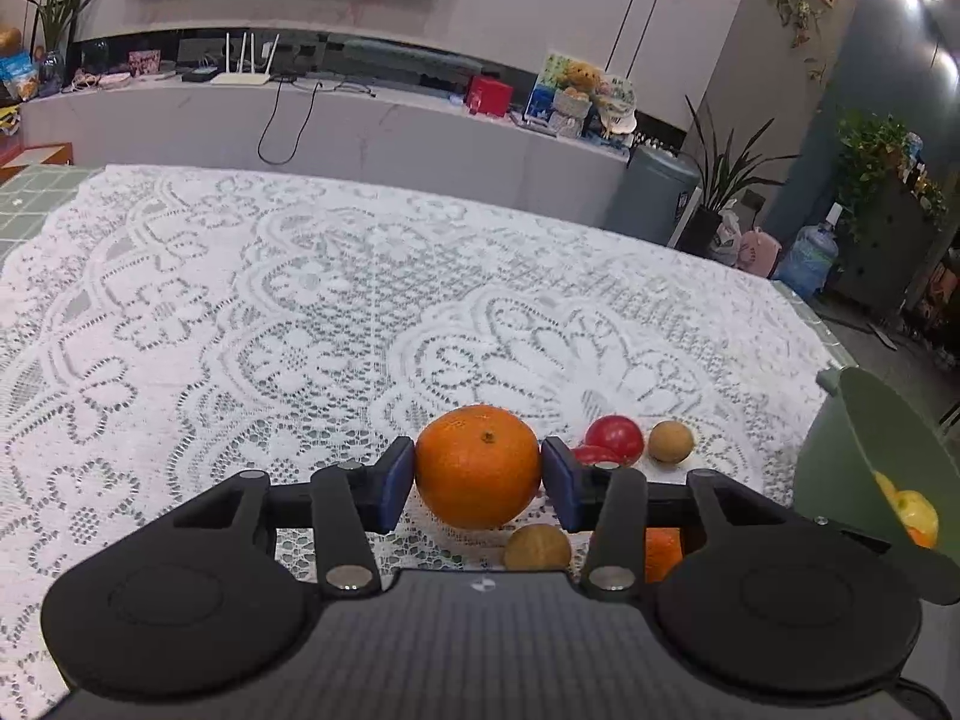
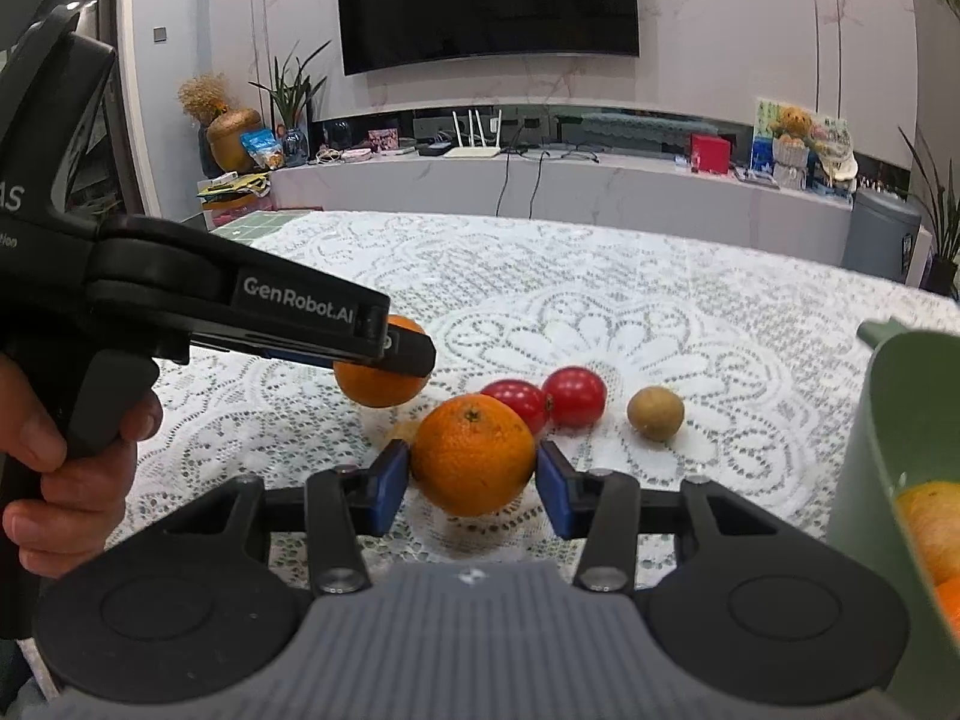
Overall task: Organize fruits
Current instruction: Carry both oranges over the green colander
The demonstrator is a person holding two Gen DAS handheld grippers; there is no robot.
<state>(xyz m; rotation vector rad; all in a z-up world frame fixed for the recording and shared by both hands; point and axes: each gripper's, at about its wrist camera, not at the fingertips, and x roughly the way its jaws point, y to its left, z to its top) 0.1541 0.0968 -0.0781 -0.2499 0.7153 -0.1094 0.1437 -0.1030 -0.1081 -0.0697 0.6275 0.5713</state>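
Right wrist view: green bowl [image 2: 864,456] with yellow and orange fruit [image 2: 933,531].

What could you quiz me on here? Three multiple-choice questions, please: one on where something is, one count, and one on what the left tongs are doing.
1. Where does the green bowl stand relative to the loose fruit?
A) to their right
B) to their left
C) on the TV shelf

2. How many red tomatoes lie on the lace cloth?
A) one
B) two
C) four

3. The left tongs are:
A) open and empty
B) gripping a tomato
C) gripping an orange

Answers:
1 A: it sits at the right edge in both views.
2 B: a pair lies side by side.
3 C: both blue pads press its sides.
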